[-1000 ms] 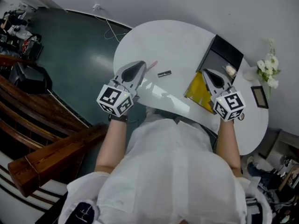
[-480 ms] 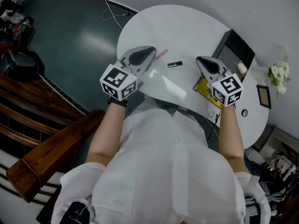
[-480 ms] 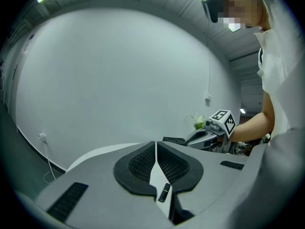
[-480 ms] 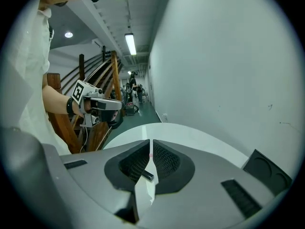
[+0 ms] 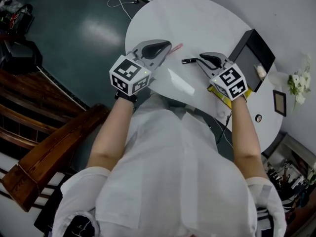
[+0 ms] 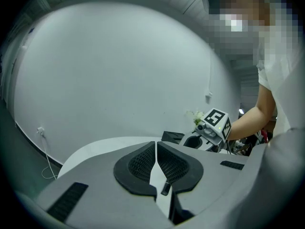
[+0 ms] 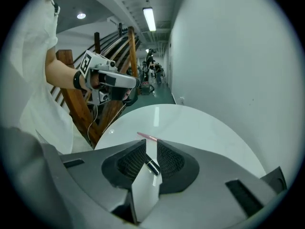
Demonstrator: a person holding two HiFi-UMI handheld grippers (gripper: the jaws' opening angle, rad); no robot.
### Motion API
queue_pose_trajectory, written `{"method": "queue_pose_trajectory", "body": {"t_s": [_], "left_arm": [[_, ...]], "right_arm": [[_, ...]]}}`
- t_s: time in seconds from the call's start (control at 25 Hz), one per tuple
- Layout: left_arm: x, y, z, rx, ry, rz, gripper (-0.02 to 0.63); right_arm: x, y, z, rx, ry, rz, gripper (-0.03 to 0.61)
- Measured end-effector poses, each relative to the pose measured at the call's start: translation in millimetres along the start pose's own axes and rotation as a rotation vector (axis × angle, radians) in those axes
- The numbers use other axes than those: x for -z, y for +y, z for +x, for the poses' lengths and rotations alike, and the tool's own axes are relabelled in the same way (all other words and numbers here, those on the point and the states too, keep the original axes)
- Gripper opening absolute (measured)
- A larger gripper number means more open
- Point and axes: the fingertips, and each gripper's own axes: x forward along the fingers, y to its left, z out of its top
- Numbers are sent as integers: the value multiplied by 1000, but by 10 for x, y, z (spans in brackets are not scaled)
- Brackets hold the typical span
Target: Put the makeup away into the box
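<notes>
Moved: right tool (image 5: 199, 59) has swung away from the box (image 5: 254, 48) and over to the lipstick tube (image 5: 187, 60), which lay clear of it half a second back; left tool (image 5: 168, 45) keeps its place over the pink pencil (image 5: 177, 47)
Writing: the marker cube (image 5: 129, 74) on each tool bears black-and-white squares; any print on the tube is too small to read
Lipstick tube: black, flat on the white surface (image 5: 197, 19); its long axis runs across the head view, one end just at the right tool's tip, the other towards the pink pencil; it is well apart from the box
Right tool: in its own view (image 7: 151, 146) the jaws stand a narrow gap apart, with the tube (image 7: 152, 167) slantwise in that gap; cannot tell whether the pads touch it
Left tool: in its own view (image 6: 155, 149) the pads meet at a hairline, clamping nothing
Pink pencil: slim, lying slanted, its near end under the left tool's tip
Box: black, open, at the surface's right side, a pale item (image 5: 260, 72) inside; a yellow sheet (image 5: 223, 96) lies beside it
</notes>
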Motion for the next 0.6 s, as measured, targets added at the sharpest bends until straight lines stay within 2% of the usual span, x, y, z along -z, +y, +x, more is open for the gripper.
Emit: {"method": "queue_pose_trajectory", "body": {"t_s": [0.16,0.6], "left_arm": [[70,23,13,0,12,-11,26],[171,68,-25,-3,34,-30,26]], "right_arm": [[113,88,205,-64,91,-71,83],[451,190,573,-161,308,-299,98]]}}
